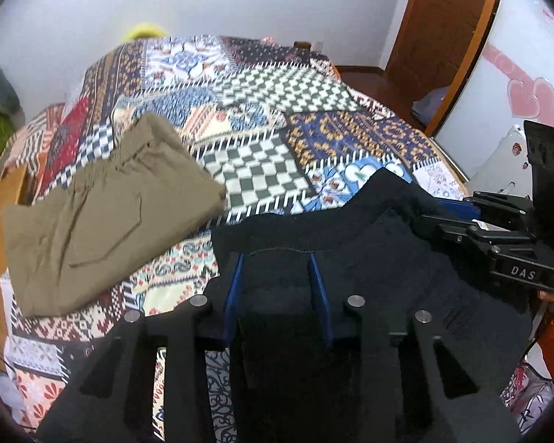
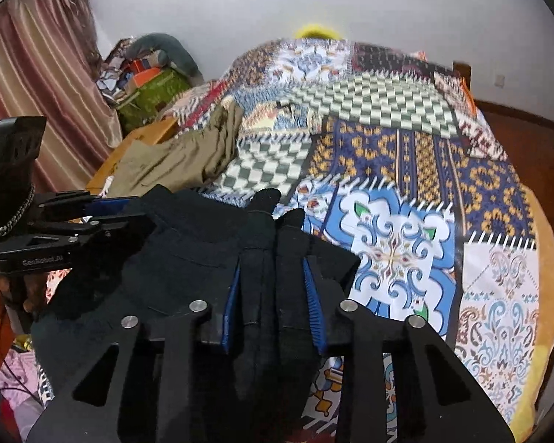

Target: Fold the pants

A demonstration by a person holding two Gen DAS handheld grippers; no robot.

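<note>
In the left wrist view, the black knitted-looking pants (image 1: 351,229) are pinched at an edge by the left claw (image 1: 277,258), narrowed on the cloth above the patchwork-printed bedspread (image 1: 277,129). The grip could be lost if only a thin hem is caught. Folded khaki trousers (image 1: 103,214) lie at nine o'clock.

In the right wrist view, bunched folds are clamped by the right claw (image 2: 273,284); an uneven fold is risked. The pants look thick, dark and limp.
</note>
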